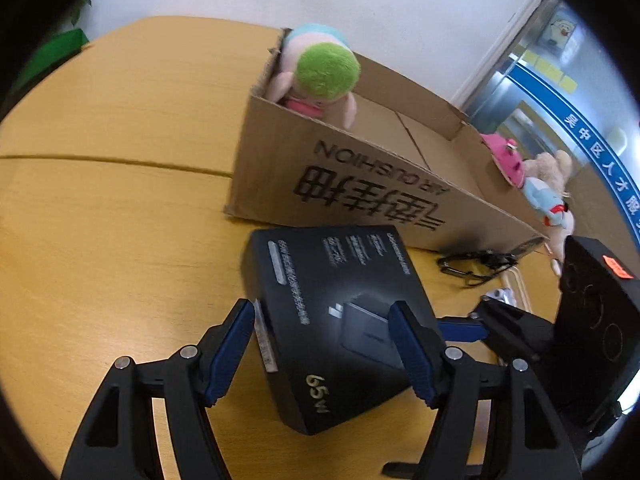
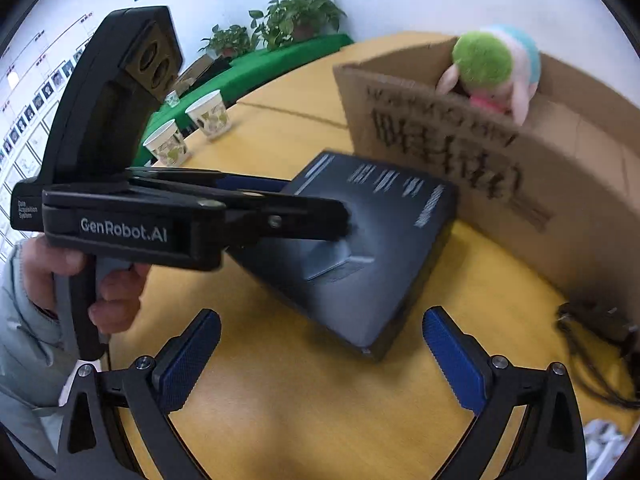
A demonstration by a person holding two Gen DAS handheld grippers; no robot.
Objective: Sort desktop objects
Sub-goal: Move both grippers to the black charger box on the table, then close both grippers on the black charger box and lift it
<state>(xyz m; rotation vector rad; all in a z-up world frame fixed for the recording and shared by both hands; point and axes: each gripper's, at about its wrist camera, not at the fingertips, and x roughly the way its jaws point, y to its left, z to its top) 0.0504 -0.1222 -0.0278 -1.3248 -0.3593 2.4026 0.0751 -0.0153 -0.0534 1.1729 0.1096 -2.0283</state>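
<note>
Sideways, left gripper [image 1: 324, 344] fingers clamp the tilted black box [image 1: 336, 320]; right gripper [image 2: 322, 356] fingers gape, holding nothing.

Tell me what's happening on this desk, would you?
A person is tidying a wooden table with a handheld gripper in each hand. The left gripper is clamped on a black charger box and holds it tilted, just in front of a big cardboard box. A plush toy with a green head already sits in that box. The right gripper is open and holds nothing, hovering close by. Two paper cups stand further back.
</note>
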